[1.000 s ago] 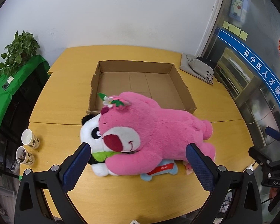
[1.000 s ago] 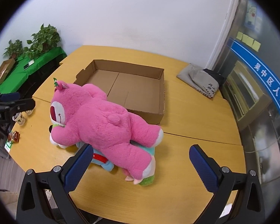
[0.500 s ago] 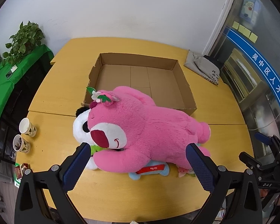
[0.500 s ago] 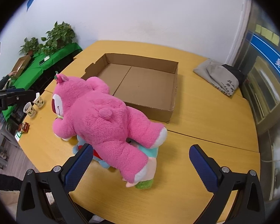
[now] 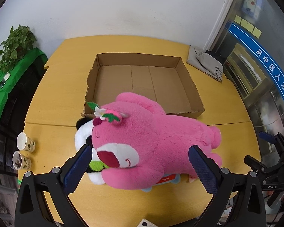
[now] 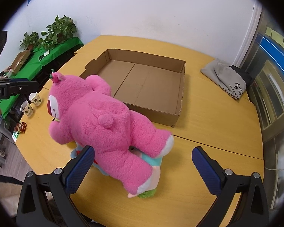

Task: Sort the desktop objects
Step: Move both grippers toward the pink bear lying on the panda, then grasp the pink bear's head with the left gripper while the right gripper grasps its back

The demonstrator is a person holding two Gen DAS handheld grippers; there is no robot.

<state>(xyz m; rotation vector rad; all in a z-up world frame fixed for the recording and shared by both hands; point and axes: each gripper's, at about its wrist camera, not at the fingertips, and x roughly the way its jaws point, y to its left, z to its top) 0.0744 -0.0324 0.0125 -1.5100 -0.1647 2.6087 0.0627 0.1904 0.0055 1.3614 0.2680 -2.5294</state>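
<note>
Left wrist view: "DAS" on right claw (image 5: pixel 270 147); both claws released, left claw (image 5: pixel 140 167) over pink bear (image 5: pixel 153 140).

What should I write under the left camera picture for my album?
Open left gripper over pink bear, empty cardboard box behind.

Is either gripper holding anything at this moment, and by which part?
Nothing is held. Left gripper and right gripper are both open, poised by the pink plush bear.

Fluffy pink bear (image 5: pixel 161 141), matt cardboard box (image 5: pixel 142 83) — wooden table (image 5: pixel 53 102)
</note>
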